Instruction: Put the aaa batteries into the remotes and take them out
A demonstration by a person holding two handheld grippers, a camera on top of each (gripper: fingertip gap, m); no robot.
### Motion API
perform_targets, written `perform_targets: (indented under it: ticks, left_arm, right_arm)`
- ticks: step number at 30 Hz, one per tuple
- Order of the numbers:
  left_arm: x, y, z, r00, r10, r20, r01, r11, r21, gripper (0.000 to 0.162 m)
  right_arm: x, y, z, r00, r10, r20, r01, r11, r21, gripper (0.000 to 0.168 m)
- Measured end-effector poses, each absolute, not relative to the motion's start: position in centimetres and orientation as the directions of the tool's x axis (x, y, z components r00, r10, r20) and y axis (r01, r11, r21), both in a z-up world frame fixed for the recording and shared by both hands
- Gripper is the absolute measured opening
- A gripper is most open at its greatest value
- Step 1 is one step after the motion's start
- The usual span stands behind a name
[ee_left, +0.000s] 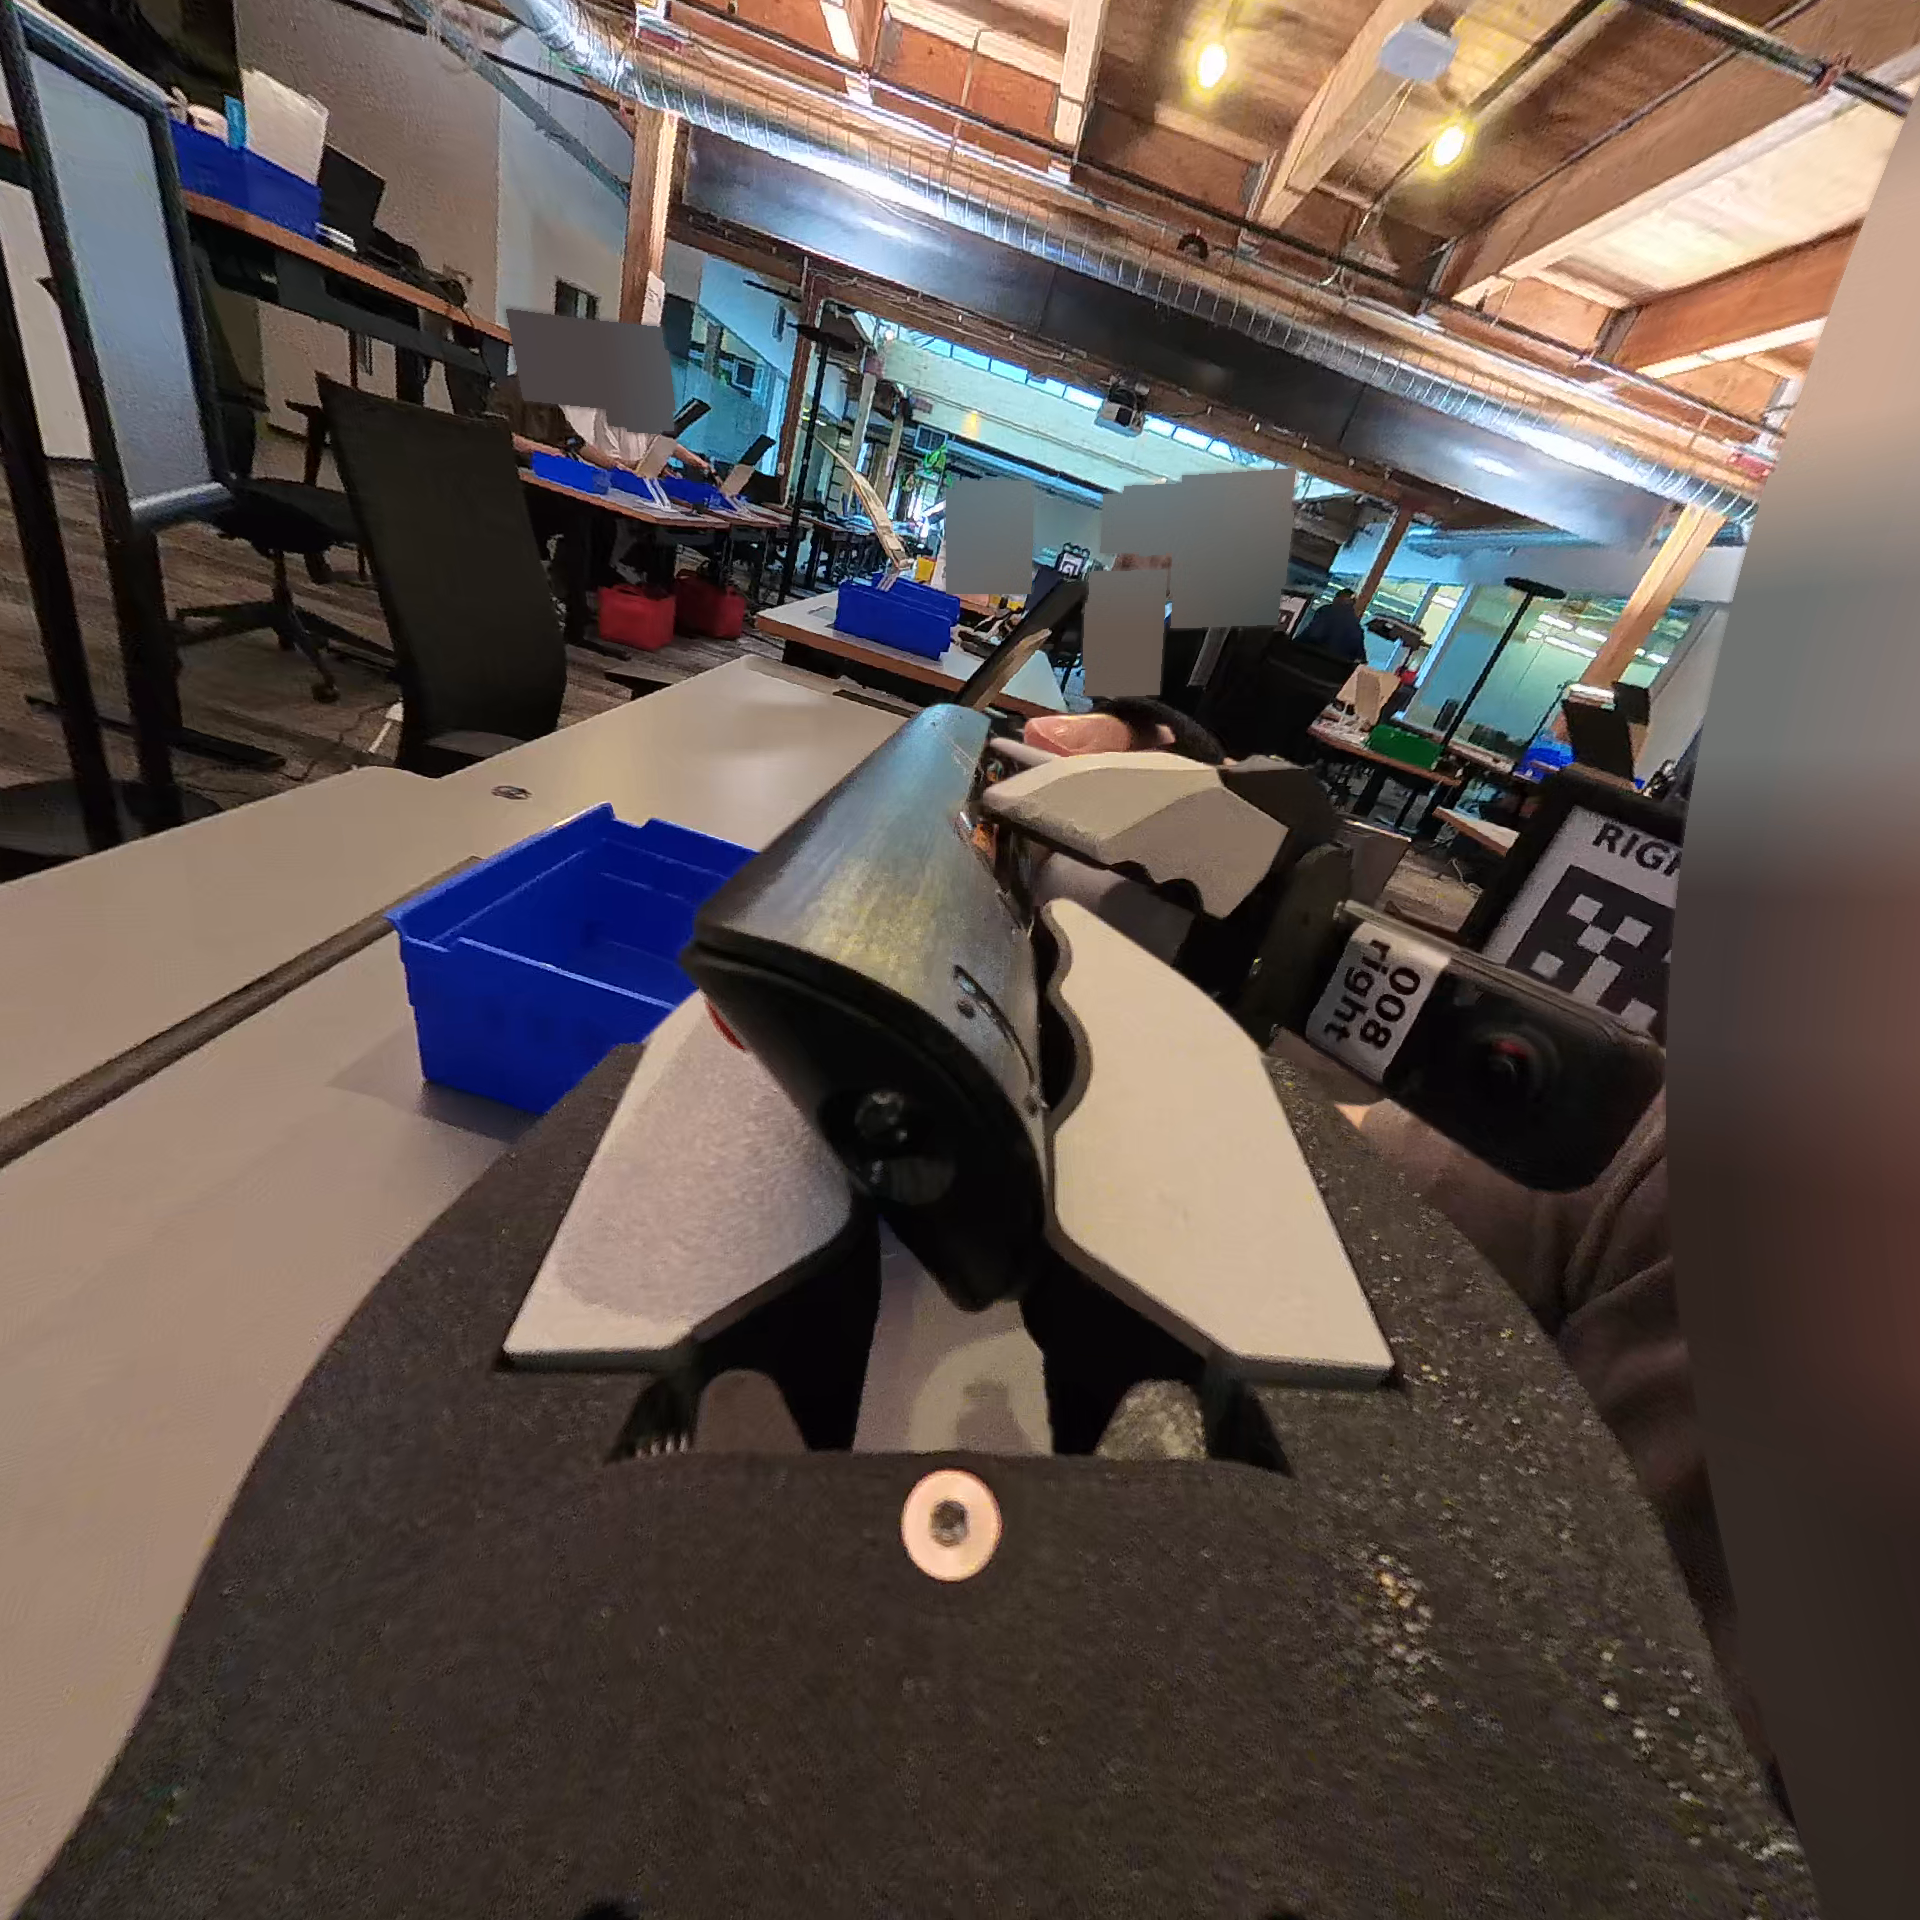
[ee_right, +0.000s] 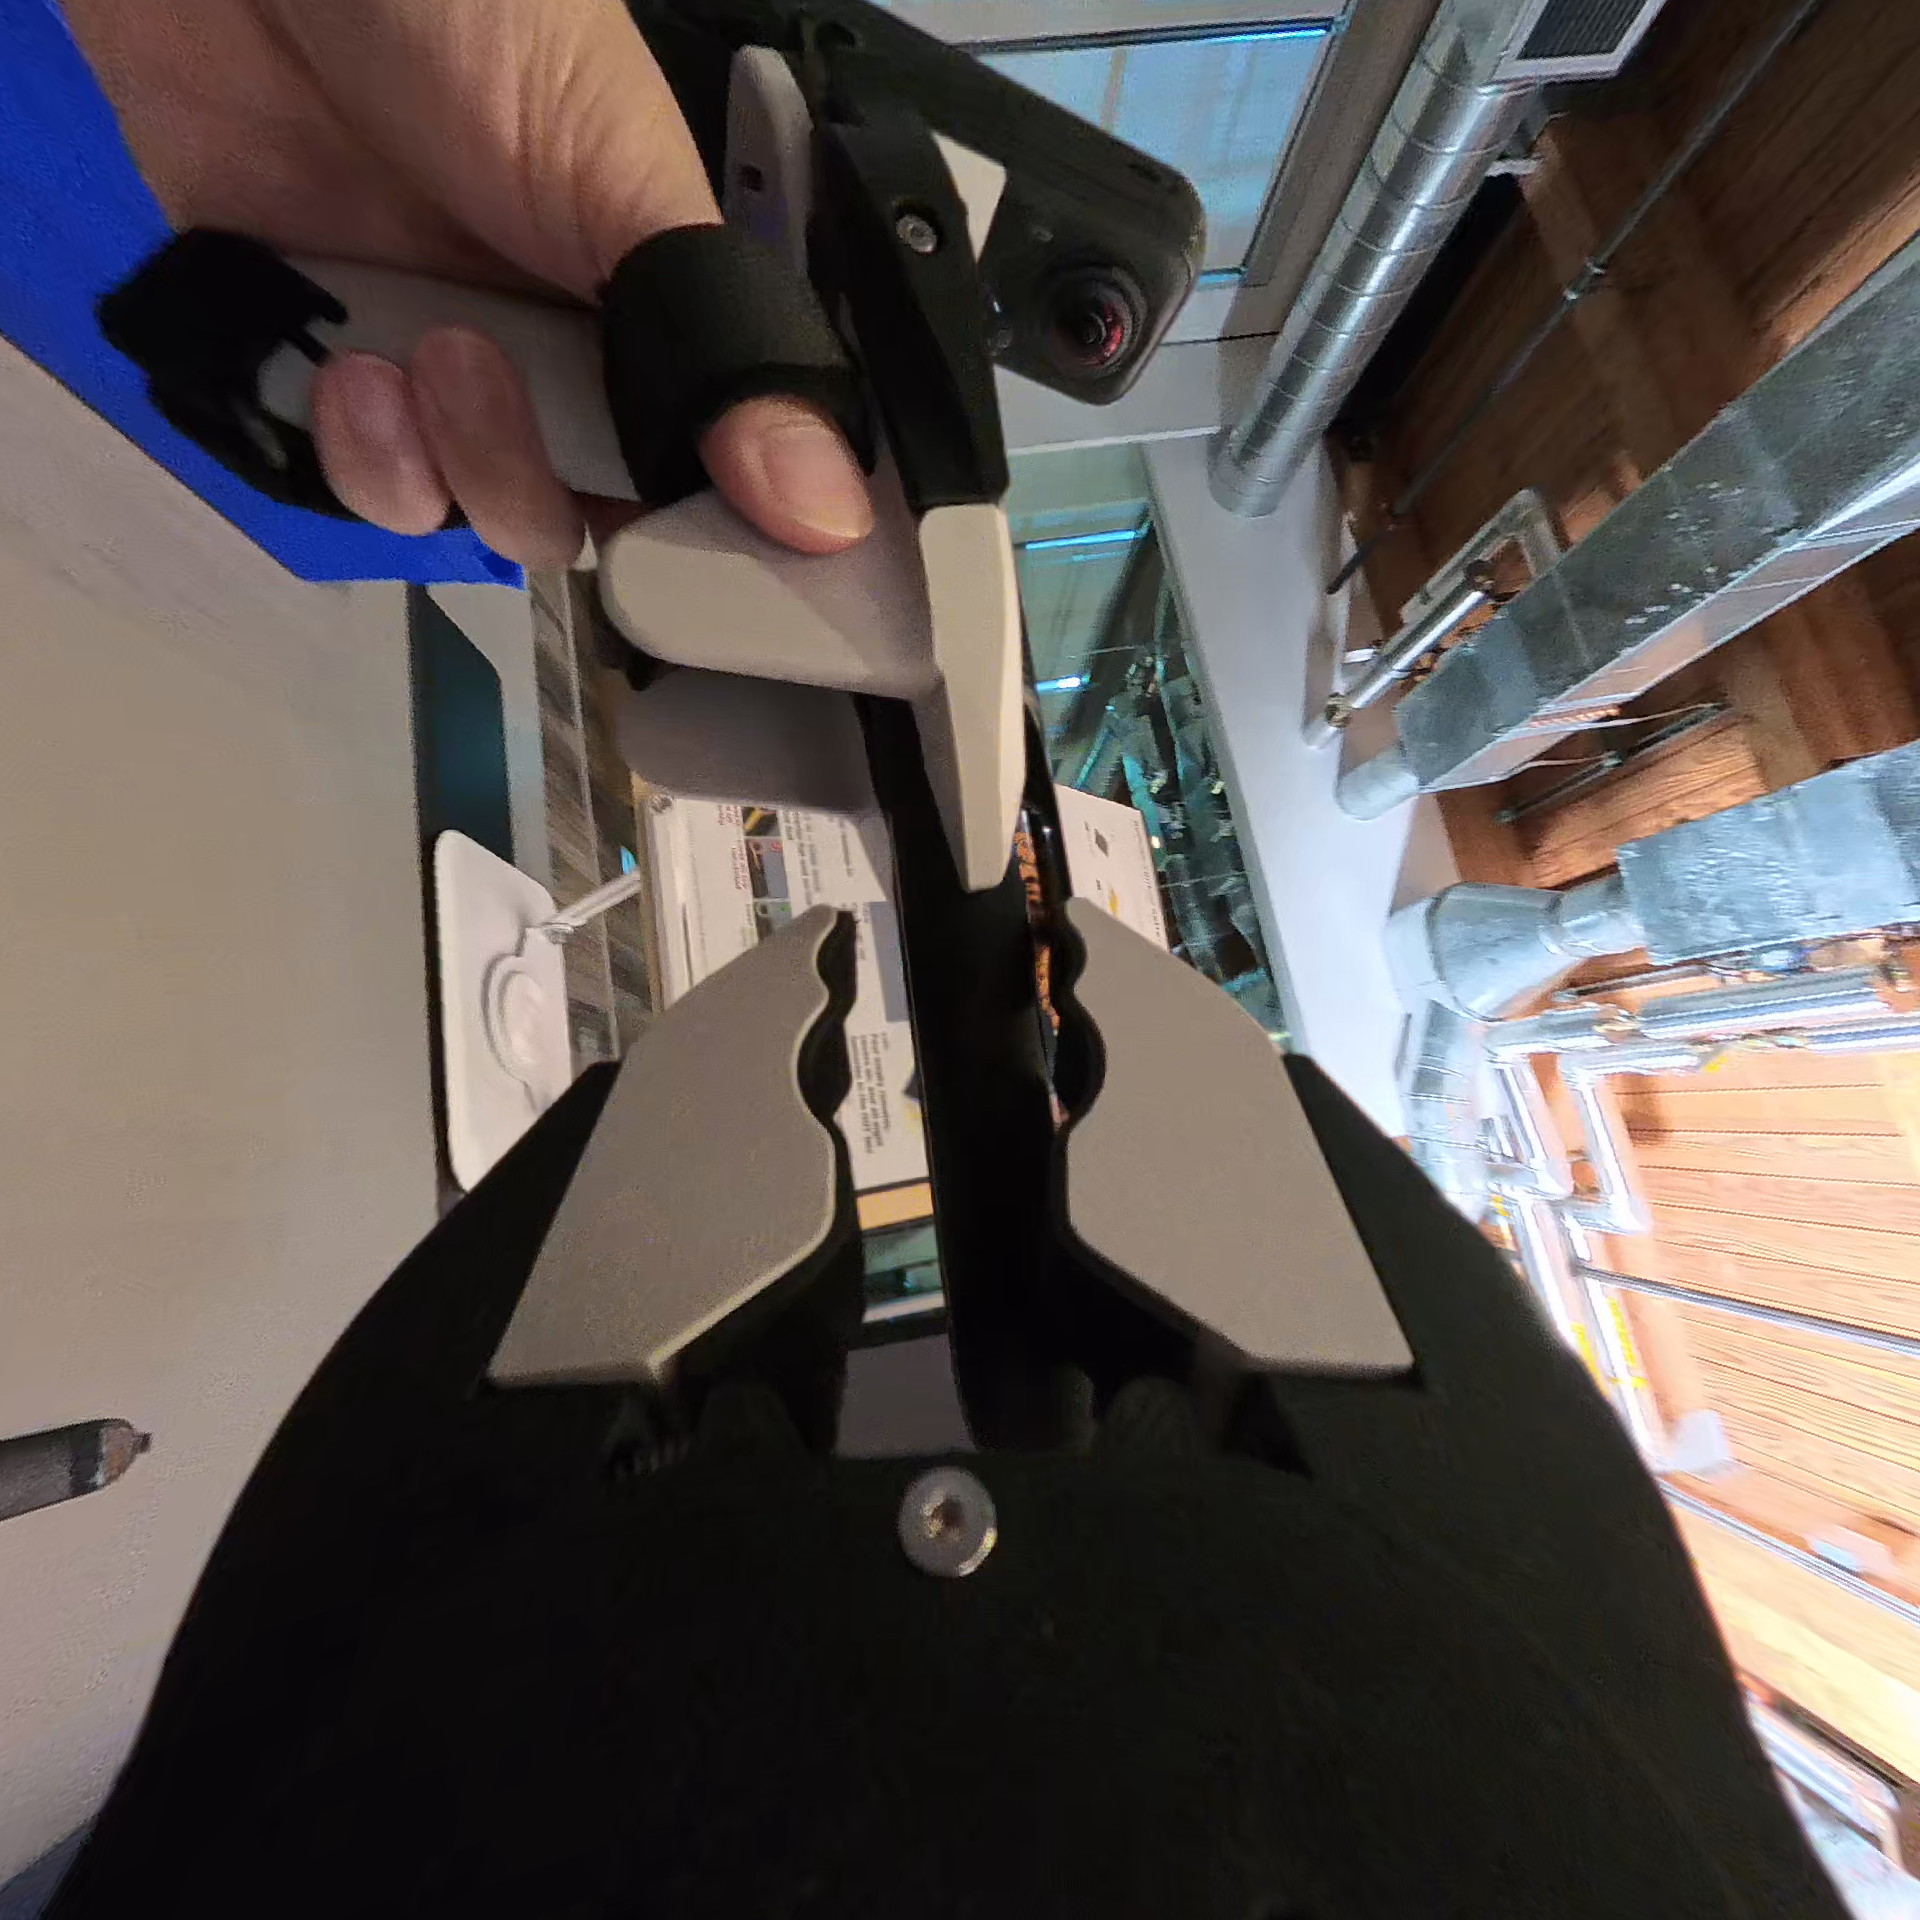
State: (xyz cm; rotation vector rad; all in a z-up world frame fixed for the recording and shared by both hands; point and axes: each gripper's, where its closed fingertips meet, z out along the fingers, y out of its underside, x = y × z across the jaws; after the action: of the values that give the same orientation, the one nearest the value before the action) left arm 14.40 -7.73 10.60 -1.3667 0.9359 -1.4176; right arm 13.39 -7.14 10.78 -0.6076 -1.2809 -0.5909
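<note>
Remote, black slim plastic [ee_left: 894,997]: raised off grey table [ee_left: 208,935], clamped between grey fingers of left gripper [ee_left: 951,1174], far end pointing toward right gripper [ee_right: 956,1029]. Right gripper: fingers apart, straddling remote edge-on, not visibly pinching. Batteries: not visible. Blue plastic bin [ee_left: 540,966]: on table, beside remote. Advice: hold remote steady, close right fingers squarely on cover before sliding.
</note>
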Motion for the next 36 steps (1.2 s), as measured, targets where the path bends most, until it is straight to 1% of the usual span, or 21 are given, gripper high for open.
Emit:
perform_targets:
  ticks: [1,3,5,11,29,34,36]
  left_arm:
    - [14.46,-7.65,10.48,0.053,-0.956,0.289,0.108,-0.282,-0.953,0.029]
    - [14.51,-7.59,10.45,0.062,-0.956,0.286,0.112,-0.278,-0.954,0.028]
    - [14.49,-7.65,10.59,0.065,-0.957,0.282,0.118,-0.273,-0.955,0.028]
    - [14.49,-7.78,10.76,0.081,-0.963,0.256,0.123,-0.245,-0.962,0.028]
    - [14.44,-7.71,10.78,0.072,-0.958,0.276,0.131,-0.265,-0.955,0.028]
    - [14.19,-7.82,11.10,0.068,-0.960,0.272,0.134,-0.262,-0.956,0.028]
    - [14.22,-7.85,11.06,0.078,-0.964,0.255,0.128,-0.244,-0.961,0.028]
  right_arm:
    - [13.35,-7.07,10.77,0.186,-0.074,0.980,0.709,0.700,-0.082,0.036]
    - [13.43,-7.05,11.01,0.211,-0.057,0.976,0.706,0.699,-0.112,0.029]
    - [13.42,-7.17,11.04,0.223,-0.021,0.975,0.694,0.705,-0.143,0.029]
    - [13.43,-7.36,11.18,0.237,0.005,0.971,0.692,0.701,-0.172,0.029]
    - [13.42,-7.47,11.23,0.227,-0.080,0.971,0.694,0.712,-0.104,0.026]
    - [13.25,-7.51,11.61,0.248,-0.136,0.959,0.692,0.717,-0.077,0.028]
    - [13.23,-7.31,11.62,0.249,-0.133,0.959,0.704,0.705,-0.084,0.031]
